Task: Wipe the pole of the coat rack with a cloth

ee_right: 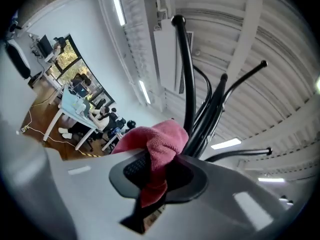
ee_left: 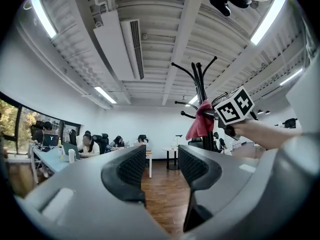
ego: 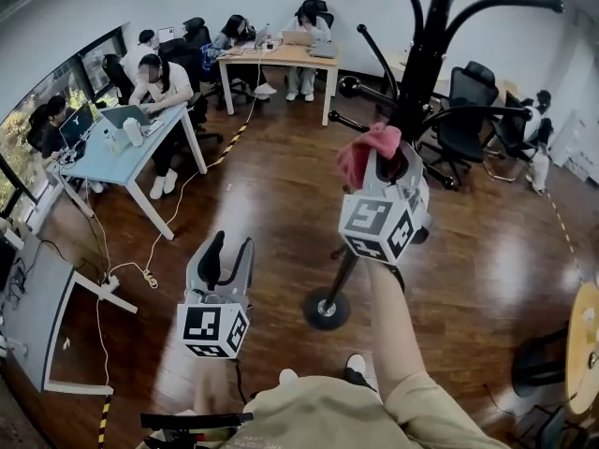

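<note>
Right now your right tool (ego: pixel 386 165) is clamped on the pink cloth (ego: pixel 367 153), w/ the bunched cloth up against the black pole (ego: pixel 423 64) of the coat rack (ego: pixel 505 4), approx. level w/ its lower hooks (ego: pixel 348 86). In your right gripper view the jaws pinch the cloth, one end hanging below them. Your left tool (ego: pixel 225 258) is low, well apart from the rack, jaws apart w/ nothing between. The rack's round base (ego: pixel 326 309) sits on the wood floor (ego: pixel 262 195).

No readable text, labels or numbers anywhere.
</note>
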Available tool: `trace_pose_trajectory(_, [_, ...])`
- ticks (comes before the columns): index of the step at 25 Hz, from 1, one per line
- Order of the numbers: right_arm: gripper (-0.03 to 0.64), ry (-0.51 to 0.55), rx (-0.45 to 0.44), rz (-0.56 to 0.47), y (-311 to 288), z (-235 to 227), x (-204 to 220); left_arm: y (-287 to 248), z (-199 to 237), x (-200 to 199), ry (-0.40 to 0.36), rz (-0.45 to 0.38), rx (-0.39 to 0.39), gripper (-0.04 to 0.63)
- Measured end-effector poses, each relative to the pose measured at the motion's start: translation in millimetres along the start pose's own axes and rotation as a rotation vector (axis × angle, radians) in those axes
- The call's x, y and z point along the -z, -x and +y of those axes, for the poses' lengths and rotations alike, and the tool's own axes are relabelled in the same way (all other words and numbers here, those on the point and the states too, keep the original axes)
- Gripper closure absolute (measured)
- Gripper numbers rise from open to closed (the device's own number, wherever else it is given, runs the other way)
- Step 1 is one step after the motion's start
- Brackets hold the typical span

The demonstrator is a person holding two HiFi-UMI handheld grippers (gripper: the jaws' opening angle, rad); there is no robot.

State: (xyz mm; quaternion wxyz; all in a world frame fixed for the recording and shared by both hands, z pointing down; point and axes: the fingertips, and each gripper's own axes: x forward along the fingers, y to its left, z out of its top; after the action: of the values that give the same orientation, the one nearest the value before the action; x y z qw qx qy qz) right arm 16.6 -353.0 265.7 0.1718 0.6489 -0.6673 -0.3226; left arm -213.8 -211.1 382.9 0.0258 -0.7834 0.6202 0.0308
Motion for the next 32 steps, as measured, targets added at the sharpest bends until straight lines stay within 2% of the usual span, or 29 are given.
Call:
trace_pose_trajectory(4, [0.565, 0.087, 0.013, 0.058, 4.1, 13.5, 31.6, 4.2, -2.5, 9.4, 0.003, 0.021, 0.008, 0.400])
trace_pose_trajectory(9, [0.565, 0.212, -0.077, 0.112, 10.4, 46.7, 72.1, 2.8, -12.4, 12.7, 0.012, 0.024, 0.012, 0.401])
trace_pose_trajectory(12, [0.565, 0.255, -0.187, 0.168, 21.5, 79.8, 113.2, 2.3, -17.3, 15.1, 0.018, 0.028, 0.012, 0.402])
trace_pose_trajectory(17, [0.565, 0.247, -0.389, 0.304, 42.8, 135.3, 189.3, 4.0, -17.2, 20.5, 0.023, 0.039, 0.009, 0.402])
trace_pose_trajectory(22, [0.565, 0.274, -0.531, 0.310, 50.2, 166.6, 221.7, 3.1, -13.8, 26.8, 0.025, 0.051, 0.012, 0.403])
trace_pose_trajectory(24, [0.565, 0.292, -0.638, 0.332, 55.7, 186.2, 235.7, -0.7, -18.5, 30.3, 0.027, 0.058, 0.013, 0.403])
trace_pose_trajectory(27, [0.572, 0.186, -0.745, 0.290, 67.9, 209.3, 238.9, -6.8, -31.5, 32.1, 0.035, 0.064, 0.030, 0.405])
trace_pose_trajectory(30, [0.574, 0.026, -0.812, 0.210, 87.0, 216.6, 219.4, -6.7, -44.9, 34.6, 0.035, 0.060, 0.052, 0.405])
trace_pose_trajectory(32, [0.574, -0.046, -0.864, 0.164, 99.8, 219.2, 204.6, -9.0, -52.4, 36.7, 0.037, 0.058, 0.057, 0.405])
